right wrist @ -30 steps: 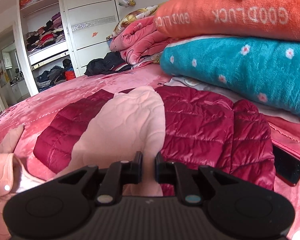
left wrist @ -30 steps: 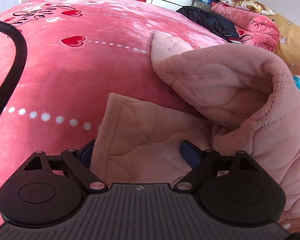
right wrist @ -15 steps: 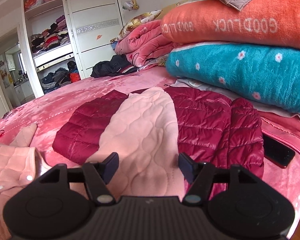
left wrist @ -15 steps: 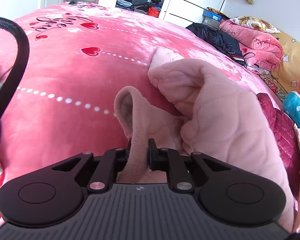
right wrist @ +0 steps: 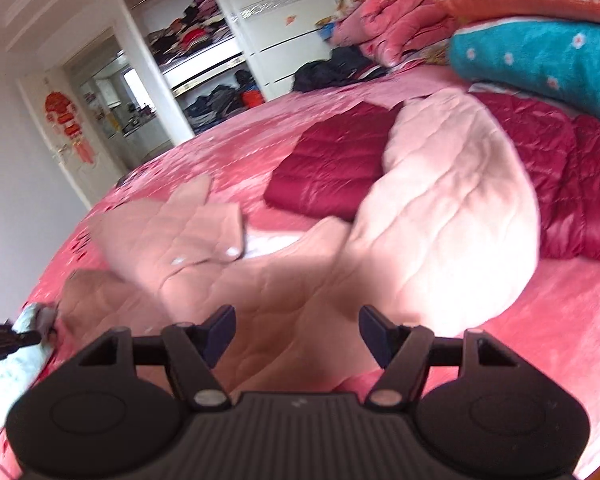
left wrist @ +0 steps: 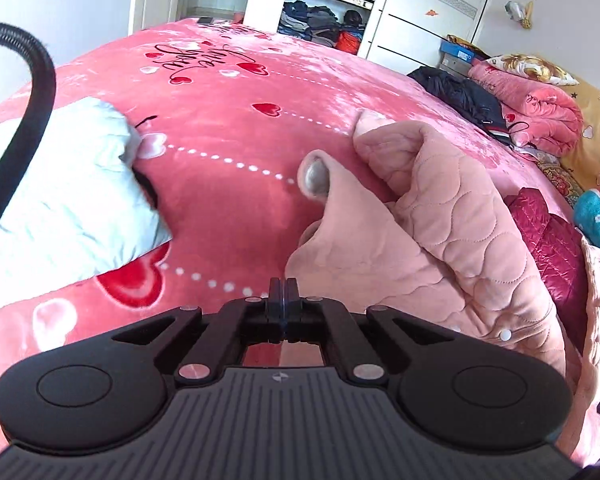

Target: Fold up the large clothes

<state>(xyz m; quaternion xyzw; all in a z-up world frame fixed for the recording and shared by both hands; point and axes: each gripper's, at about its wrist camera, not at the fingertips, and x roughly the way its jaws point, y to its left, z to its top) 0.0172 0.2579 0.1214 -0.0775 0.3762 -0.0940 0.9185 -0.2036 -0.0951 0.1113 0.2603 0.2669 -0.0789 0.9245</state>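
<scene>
Pink quilted garment [left wrist: 440,240], bunched in a soft heap on the bed [left wrist: 228,208], just right of the left gripper [left wrist: 283,300]. Left gripper fully closed, fingers pressed flat together; no cloth seen between them, hem edge touching their right side, so a thin pinch can't be ruled out. Right gripper [right wrist: 296,330] spread wide, hovering low over the garment's near panel, holding nothing; view motion-blurred.

Handling, judged from looks:
- Thick fleece-quilt fabric, floppy, no stiffness; likely to sag and drape from any single hold.
- Bulky but probably light; plush surface grippy, low slip risk.
- Not fragile; snap buttons [left wrist: 505,335] along the front edge best kept out of the pinch.
- Best holds probably at hem corners or shoulder seams, one layer per gripper, both sides lifted together to keep the fold line straight.
- Thick double layers likely to bulge out of a shallow bite, so a deep bite advised.

Farther out:
- Sleeve cuff [left wrist: 316,176] curled open beyond the left gripper, needs flattening.
- Light blue garment [left wrist: 60,192] on the bed to the left, apart from the pink one.
- One pink sleeve or panel lying across the maroon down jacket [right wrist: 332,168]; risk of dragging it along.
- Teal blanket [right wrist: 540,56] stacked at the bed's far side, wardrobe [left wrist: 324,20] behind.
</scene>
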